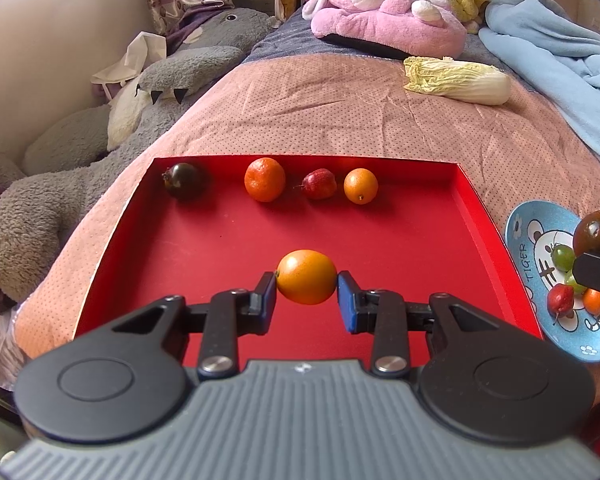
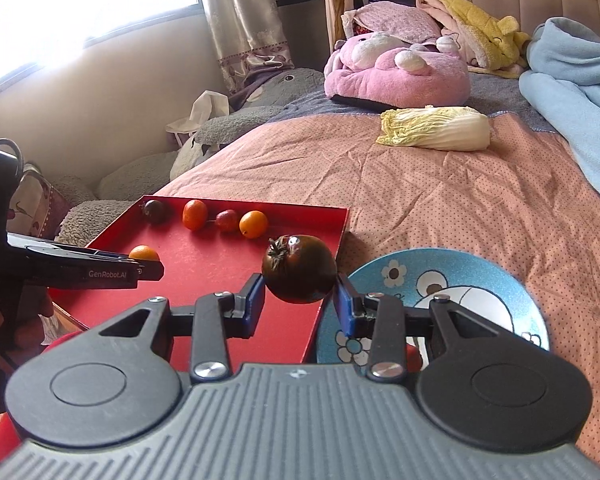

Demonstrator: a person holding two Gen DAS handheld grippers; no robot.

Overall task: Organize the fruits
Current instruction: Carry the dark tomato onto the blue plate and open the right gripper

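My left gripper (image 1: 307, 286) is shut on an orange kumquat (image 1: 307, 276) above the middle of the red tray (image 1: 400, 248). Along the tray's far wall sit a dark tomato (image 1: 186, 181), a mandarin (image 1: 264, 179), a small red fruit (image 1: 319, 184) and another kumquat (image 1: 360, 185). My right gripper (image 2: 299, 284) is shut on a dark tomato (image 2: 299, 268), held in the air over the tray's right edge (image 2: 342, 232), beside the blue bear plate (image 2: 480, 280). In the left wrist view that plate (image 1: 526, 240) still carries a green fruit (image 1: 562, 257), a red one (image 1: 559, 298) and an orange one (image 1: 595, 301).
Tray and plate lie on a pink dotted bedspread (image 2: 440, 192). A napa cabbage (image 1: 458, 80) lies farther back, with a pink plush toy (image 1: 388, 12) and a blue blanket (image 1: 560, 60) behind it. A grey plush (image 1: 80, 168) fills the gap left of the bed.
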